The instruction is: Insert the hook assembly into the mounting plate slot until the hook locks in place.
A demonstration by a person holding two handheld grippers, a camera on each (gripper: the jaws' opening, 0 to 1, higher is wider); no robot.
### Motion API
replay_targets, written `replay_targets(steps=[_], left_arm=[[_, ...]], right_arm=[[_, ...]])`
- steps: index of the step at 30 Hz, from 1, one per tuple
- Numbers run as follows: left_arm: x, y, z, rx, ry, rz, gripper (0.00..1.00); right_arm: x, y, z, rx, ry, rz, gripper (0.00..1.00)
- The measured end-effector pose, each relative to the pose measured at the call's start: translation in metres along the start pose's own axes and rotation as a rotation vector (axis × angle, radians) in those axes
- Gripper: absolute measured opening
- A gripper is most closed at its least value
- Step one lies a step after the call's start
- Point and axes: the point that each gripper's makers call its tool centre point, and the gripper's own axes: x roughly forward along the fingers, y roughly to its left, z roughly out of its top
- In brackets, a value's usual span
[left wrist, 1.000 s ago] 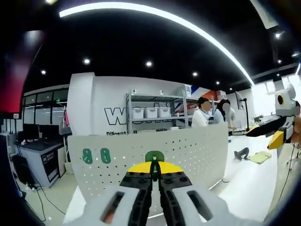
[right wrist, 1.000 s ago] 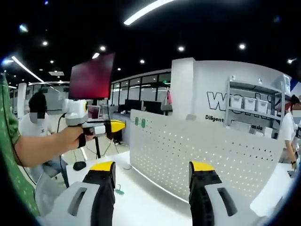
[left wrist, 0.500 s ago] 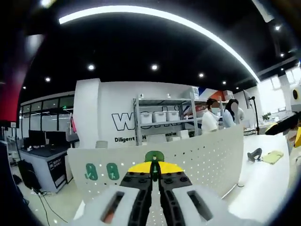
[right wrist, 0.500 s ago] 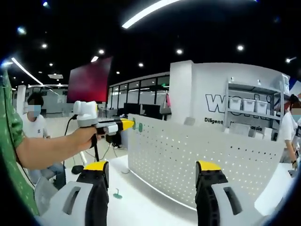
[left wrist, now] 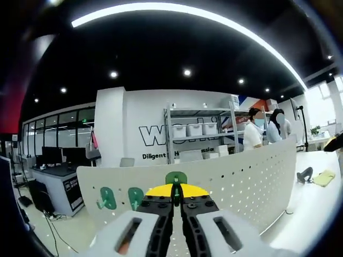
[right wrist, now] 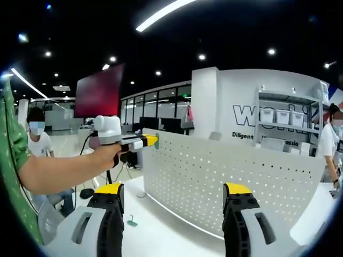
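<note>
The white pegboard (right wrist: 225, 182) stands upright across the worktop (right wrist: 166, 230), walling off everything behind it. Two green hooks (left wrist: 120, 198) already sit at its left end. The left claw (right wrist: 151, 140) hangs just beside that end. In front of the board, only a small green piece (right wrist: 131, 222) lies on the open worktop.

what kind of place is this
Probably an open-plan office or lab: a white perforated pegboard panel on a white table, metal shelving with white storage bins, and desks with dark monitors.
</note>
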Motion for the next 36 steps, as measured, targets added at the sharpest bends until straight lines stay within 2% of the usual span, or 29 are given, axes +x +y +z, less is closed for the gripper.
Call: replay_targets(steps=[8,16,27,36], left_arm=[[0.018,0.001,-0.003,0.002,0.005,0.028,0.04],[0.027,0.009,-0.013,-0.004,0.025,0.062,0.04],[0.034,0.017,-0.015,-0.025,0.020,0.085,0.03],[0.036,0.018,-0.024,-0.035,0.020,0.090,0.03]], right_arm=[[-0.001,-0.005,-0.002,-0.001,0.006,-0.007,0.77],[-0.001,-0.009,-0.006,0.002,0.015,-0.011,0.77],[0.005,-0.008,-0.011,0.007,0.026,0.001,0.77],[0.005,-0.008,-0.016,0.011,0.034,0.000,0.76]])
